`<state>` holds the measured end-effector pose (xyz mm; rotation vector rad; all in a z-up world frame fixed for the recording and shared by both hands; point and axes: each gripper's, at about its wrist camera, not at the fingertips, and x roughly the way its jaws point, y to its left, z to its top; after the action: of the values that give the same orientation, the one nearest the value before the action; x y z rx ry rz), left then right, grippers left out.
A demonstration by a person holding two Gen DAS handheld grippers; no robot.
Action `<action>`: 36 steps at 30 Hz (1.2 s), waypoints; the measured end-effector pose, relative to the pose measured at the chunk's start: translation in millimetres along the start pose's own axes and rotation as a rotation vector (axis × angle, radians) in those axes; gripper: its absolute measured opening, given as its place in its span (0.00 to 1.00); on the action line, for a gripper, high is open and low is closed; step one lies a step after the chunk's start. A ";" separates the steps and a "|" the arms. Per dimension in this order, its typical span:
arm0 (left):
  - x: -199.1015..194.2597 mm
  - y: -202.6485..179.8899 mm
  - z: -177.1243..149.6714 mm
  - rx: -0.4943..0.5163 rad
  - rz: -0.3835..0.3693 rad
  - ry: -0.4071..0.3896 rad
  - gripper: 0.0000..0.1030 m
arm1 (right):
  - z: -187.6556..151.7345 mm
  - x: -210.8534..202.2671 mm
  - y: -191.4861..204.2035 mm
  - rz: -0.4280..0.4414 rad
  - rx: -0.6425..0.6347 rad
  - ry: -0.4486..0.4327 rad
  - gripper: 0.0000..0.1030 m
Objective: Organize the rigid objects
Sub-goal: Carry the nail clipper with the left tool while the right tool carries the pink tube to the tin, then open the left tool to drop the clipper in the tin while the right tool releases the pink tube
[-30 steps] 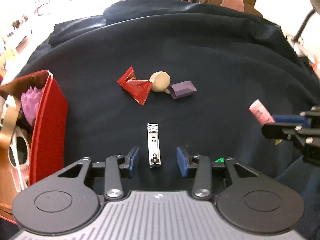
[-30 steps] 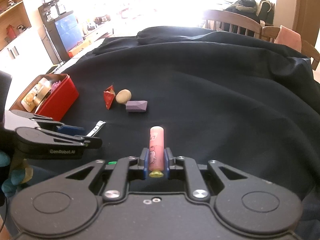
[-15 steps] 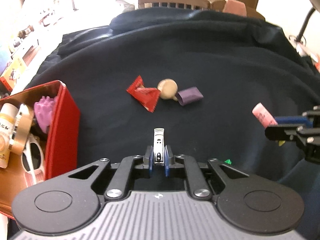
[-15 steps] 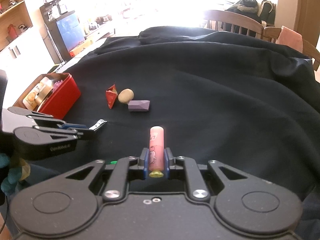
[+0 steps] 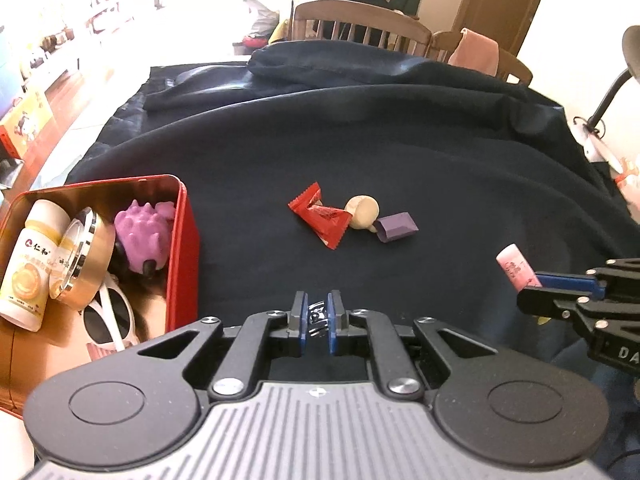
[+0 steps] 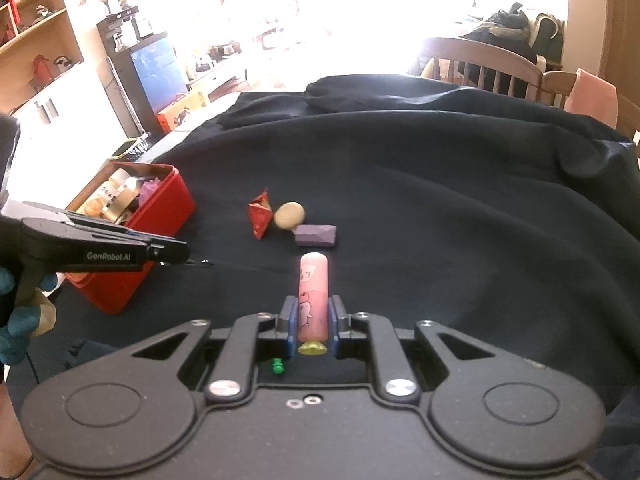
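Note:
My left gripper (image 5: 318,318) is shut on a silver nail clipper (image 5: 318,320), lifted off the dark cloth just right of the red tin box (image 5: 182,256). In the right wrist view the left gripper (image 6: 182,254) hangs beside the red tin box (image 6: 160,216). My right gripper (image 6: 313,316) is shut on a pink tube (image 6: 314,296) with a yellow end, held over the cloth. From the left wrist view the right gripper (image 5: 532,286) and the pink tube (image 5: 516,266) show at the right. A red wrapper (image 5: 320,216), a beige ball (image 5: 362,212) and a purple block (image 5: 396,227) lie mid-cloth.
The tin holds a white bottle (image 5: 28,264), a round gold jar (image 5: 86,256), a purple spiky toy (image 5: 146,238) and white sunglasses (image 5: 108,320). Wooden chairs (image 5: 360,28) stand behind the table. A lamp arm (image 5: 608,96) rises at the far right. A gloved hand (image 6: 20,320) holds the left gripper.
The left gripper closed on the nail clipper, which lay on the cloth between its open fingers, and lifted it up toward the red tin. The right gripper stayed still with the pink tube.

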<state>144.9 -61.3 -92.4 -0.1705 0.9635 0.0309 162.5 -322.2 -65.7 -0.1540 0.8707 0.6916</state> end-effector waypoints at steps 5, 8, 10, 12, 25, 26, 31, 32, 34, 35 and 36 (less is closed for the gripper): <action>-11.8 8.6 1.4 -0.001 -0.035 -0.002 0.09 | 3.0 -0.9 9.5 0.009 0.014 -0.004 0.14; -22.9 16.2 3.8 -0.004 -0.054 -0.010 0.09 | 6.4 -2.4 19.3 0.019 0.012 -0.009 0.14; -29.8 21.9 6.2 -0.005 -0.062 -0.017 0.09 | 10.1 -2.5 28.2 0.026 0.006 -0.013 0.14; -37.9 29.4 8.4 -0.003 -0.062 -0.030 0.09 | 14.4 -2.1 38.3 0.036 -0.002 -0.017 0.14; -77.8 111.9 10.9 -0.052 -0.037 -0.076 0.09 | 42.4 23.9 121.0 0.103 -0.063 -0.030 0.14; -79.1 118.6 9.7 -0.054 -0.032 -0.076 0.09 | 44.3 27.5 128.0 0.107 -0.070 -0.028 0.14; -81.0 151.3 3.8 -0.066 -0.022 -0.062 0.09 | 52.2 45.3 161.6 0.120 -0.101 -0.015 0.14; -80.7 157.3 2.0 -0.065 -0.018 -0.058 0.09 | 52.4 48.7 168.1 0.121 -0.105 -0.012 0.14; -78.9 168.1 -2.2 -0.061 -0.018 -0.048 0.09 | 54.9 56.8 180.5 0.117 -0.117 -0.001 0.14; -77.5 173.0 -4.0 -0.059 -0.016 -0.042 0.09 | 56.1 60.9 186.2 0.114 -0.122 0.006 0.14; -75.8 177.6 -5.9 -0.056 -0.015 -0.037 0.09 | 57.5 66.3 191.0 0.112 -0.122 0.015 0.14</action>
<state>78.6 116.7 -56.8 -0.2276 0.9246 0.0474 111.8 -118.8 -49.8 -0.2217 0.8567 0.8496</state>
